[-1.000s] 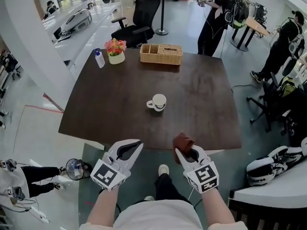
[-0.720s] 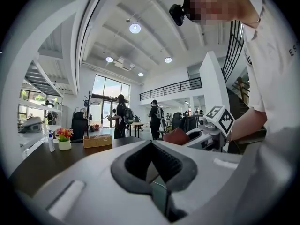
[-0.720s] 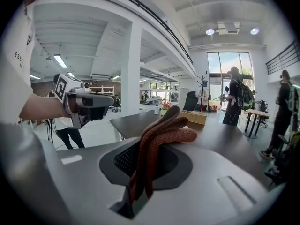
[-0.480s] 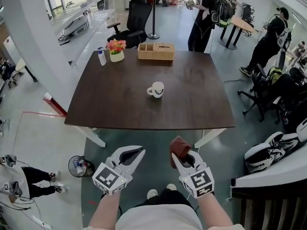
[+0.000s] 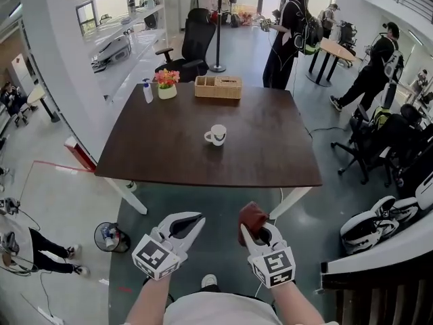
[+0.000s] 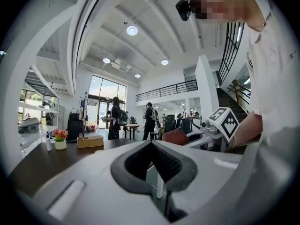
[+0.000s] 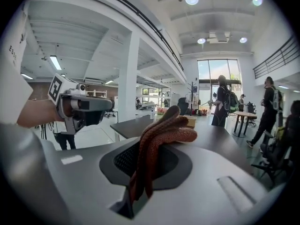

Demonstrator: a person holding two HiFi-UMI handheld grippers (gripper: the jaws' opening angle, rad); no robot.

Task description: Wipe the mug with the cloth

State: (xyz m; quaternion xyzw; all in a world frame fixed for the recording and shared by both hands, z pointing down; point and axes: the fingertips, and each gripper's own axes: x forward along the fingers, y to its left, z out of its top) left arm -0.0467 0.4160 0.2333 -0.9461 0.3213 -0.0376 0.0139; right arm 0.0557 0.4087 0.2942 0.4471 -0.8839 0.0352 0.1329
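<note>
While ppl (image 5: 284, 36) stand behind, table (image 5: 169, 147) holds mug (image 5: 216, 135).

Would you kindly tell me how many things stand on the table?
4: the mug near the table's middle, the basket at the far edge, and the flowerpot and bottle side by side at the far left corner. The basket's contents are hidden.

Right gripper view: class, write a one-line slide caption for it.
Right tongs shut on a bunched reddish-brown cloth, dark table ahead, people standing in a bright hall beyond.
</note>
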